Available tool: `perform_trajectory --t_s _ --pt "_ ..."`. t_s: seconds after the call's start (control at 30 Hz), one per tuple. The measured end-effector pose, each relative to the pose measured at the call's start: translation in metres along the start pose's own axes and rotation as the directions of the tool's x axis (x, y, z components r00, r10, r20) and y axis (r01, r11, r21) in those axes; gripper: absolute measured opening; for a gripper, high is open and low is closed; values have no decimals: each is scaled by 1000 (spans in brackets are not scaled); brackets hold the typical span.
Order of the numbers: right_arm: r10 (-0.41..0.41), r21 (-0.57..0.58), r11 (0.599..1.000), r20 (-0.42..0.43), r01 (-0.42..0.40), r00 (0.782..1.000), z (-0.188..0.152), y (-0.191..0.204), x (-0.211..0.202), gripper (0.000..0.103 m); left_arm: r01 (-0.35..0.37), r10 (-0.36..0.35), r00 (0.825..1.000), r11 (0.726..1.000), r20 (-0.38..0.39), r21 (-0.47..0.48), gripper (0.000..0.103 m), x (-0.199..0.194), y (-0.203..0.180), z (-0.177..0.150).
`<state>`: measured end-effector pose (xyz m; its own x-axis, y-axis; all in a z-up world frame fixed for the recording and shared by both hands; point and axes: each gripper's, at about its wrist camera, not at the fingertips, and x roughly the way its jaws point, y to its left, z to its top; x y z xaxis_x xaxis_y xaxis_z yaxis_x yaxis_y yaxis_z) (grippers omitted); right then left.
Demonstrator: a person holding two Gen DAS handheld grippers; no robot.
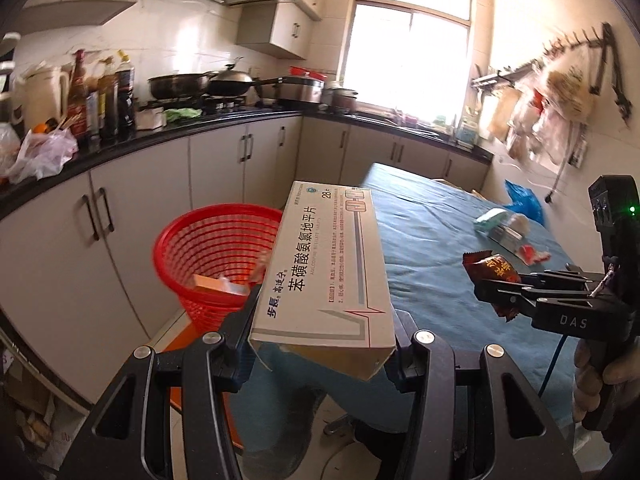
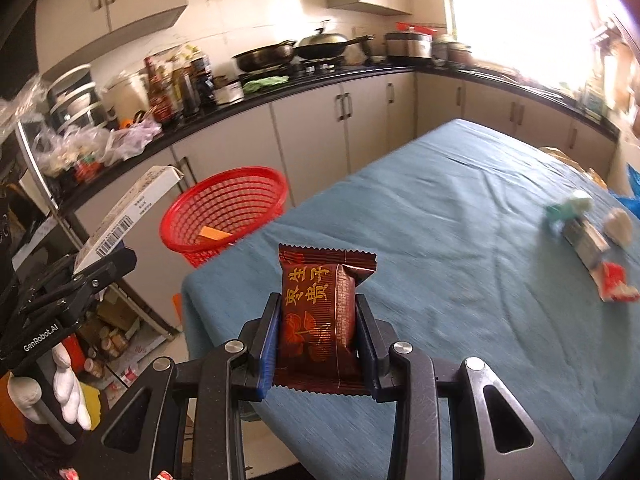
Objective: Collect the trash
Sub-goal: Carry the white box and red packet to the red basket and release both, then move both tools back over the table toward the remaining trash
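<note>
A long white medicine box [image 1: 324,264], printed with black Chinese characters and a red-and-grey pulse line and open at its near end, was clamped between the fingers of the left gripper [image 1: 324,320] and held in the air beside the blue-clothed table [image 1: 432,240], near the red mesh wastebasket [image 1: 216,248], in which an orange-and-white carton was seen. A dark red snack wrapper [image 2: 318,312] with gold characters and a crimped, serrated top edge was pinched upright in the right gripper [image 2: 316,328] above the table's near corner. Further scraps [image 2: 592,248] were left lying at the cloth's far right.
</note>
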<state>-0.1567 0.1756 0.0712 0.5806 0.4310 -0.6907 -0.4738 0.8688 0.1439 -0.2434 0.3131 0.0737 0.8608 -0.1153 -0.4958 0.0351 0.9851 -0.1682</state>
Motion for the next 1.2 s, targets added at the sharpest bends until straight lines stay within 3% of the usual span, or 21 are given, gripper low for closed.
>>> perform_trajectory --t_s 0.37,0.57,0.67,0.83,1.2 --pt "153 1 988 -27 -153 988 76 45 75 37 -49 50 999 997 8 -55 50 25 60 30" --pt "210 19 978 -31 -209 977 106 61 118 39 -38 39 999 996 15 -75 50 46 82 54" --pt "212 43 977 -36 -210 977 113 61 138 49 -25 26 1000 996 10 -91 60 59 89 63" --pt "211 110 973 -60 -204 976 105 40 148 49 -19 16 1000 994 -25 -110 63 71 89 61" --pt "121 191 976 -69 -106 990 69 -22 108 53 -43 39 998 995 -51 -89 71 58 67 49"
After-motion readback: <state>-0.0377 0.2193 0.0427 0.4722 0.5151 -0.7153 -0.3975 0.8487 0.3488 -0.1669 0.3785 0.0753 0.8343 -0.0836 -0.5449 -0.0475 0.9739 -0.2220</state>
